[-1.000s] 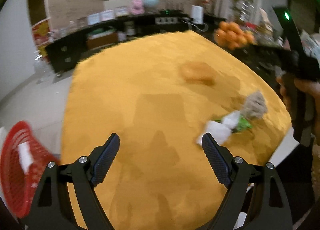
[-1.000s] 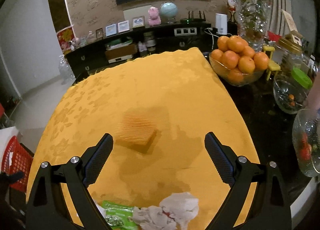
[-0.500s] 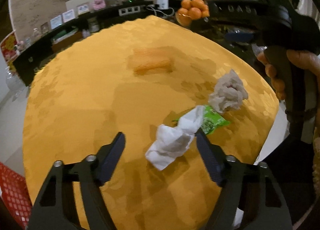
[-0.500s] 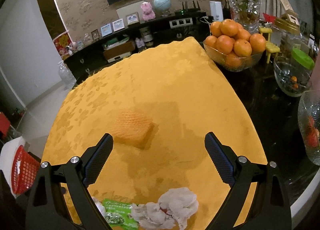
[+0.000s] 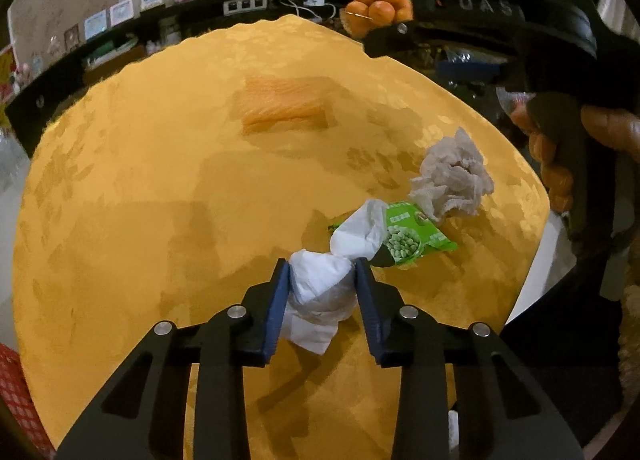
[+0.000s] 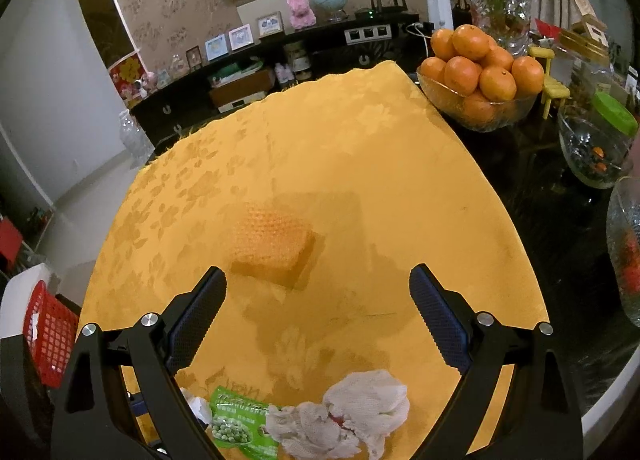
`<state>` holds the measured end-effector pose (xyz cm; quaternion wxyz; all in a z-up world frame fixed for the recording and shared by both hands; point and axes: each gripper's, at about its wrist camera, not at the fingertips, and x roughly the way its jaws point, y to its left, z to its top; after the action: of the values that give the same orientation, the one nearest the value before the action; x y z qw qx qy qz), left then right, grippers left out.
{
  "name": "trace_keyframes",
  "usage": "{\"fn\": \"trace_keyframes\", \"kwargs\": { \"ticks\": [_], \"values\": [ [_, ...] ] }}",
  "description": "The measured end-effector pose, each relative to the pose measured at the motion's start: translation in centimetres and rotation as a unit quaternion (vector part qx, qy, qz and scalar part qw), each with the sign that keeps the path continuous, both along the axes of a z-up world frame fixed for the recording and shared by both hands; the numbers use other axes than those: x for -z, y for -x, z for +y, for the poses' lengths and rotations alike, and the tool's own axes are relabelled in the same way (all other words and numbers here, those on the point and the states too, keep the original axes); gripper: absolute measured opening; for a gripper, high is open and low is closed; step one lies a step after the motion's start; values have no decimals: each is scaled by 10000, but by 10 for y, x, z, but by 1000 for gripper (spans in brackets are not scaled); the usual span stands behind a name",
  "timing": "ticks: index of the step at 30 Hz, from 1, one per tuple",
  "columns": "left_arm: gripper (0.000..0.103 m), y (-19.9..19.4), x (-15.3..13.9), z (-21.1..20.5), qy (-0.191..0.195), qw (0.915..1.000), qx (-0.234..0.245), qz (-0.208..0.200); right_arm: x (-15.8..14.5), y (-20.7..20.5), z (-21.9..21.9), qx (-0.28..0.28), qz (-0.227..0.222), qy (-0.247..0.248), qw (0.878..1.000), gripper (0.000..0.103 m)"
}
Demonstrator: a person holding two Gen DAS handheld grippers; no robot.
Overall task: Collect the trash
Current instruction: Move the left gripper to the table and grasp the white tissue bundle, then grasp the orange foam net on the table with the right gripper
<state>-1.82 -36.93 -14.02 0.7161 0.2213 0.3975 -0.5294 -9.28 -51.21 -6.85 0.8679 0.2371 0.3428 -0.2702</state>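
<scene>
1. The left tool is clenched on a crumpled white tissue; both blue pads press its sides, and its far end twists up and to the right.
2. The far end of this tissue lies over the left edge of a green snack wrapper, which is printed with green peas and lies flat on the yellow cloth of the tabletop.
3. Just right of the wrapper and touching it is a grey-white crumpled paper ball.
4. Farther away, near the middle of the cloth, an orange sponge-like block lies alone.
5. The right tool is released, its fingers wide apart above the cloth with nothing between them. In its view the paper ball and the wrapper lie at the near edge, below the fingers.
6. A red basket stands low at the left, beside the tabletop.
7. On the far right, off the cloth, a glass bowl of oranges stands.
</scene>
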Motion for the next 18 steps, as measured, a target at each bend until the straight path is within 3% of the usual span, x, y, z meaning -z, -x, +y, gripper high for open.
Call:
{"fn": "trace_keyframes", "kwargs": {
  "ticks": [5, 10, 15, 18],
  "values": [
    [32, -10, -7, 13, 73, 9997, -254, -9, 3, 0, -1, 42, -3, -31, 10000, 90],
    [32, -36, -26, 42, 213, 9971, -677, -276, 4, -5, 3, -30, 94, 99, 9999, 90],
    [32, -72, -48, 78, 330, 9896, -1243, -647, 7, -22, 9, -225, 266, 215, 9992, 90],
    [32, -90, -57, 98, 457, 9833, -1601, -728, 9, -37, 8, -334, 262, 45, 9991, 90]
  ]
}}
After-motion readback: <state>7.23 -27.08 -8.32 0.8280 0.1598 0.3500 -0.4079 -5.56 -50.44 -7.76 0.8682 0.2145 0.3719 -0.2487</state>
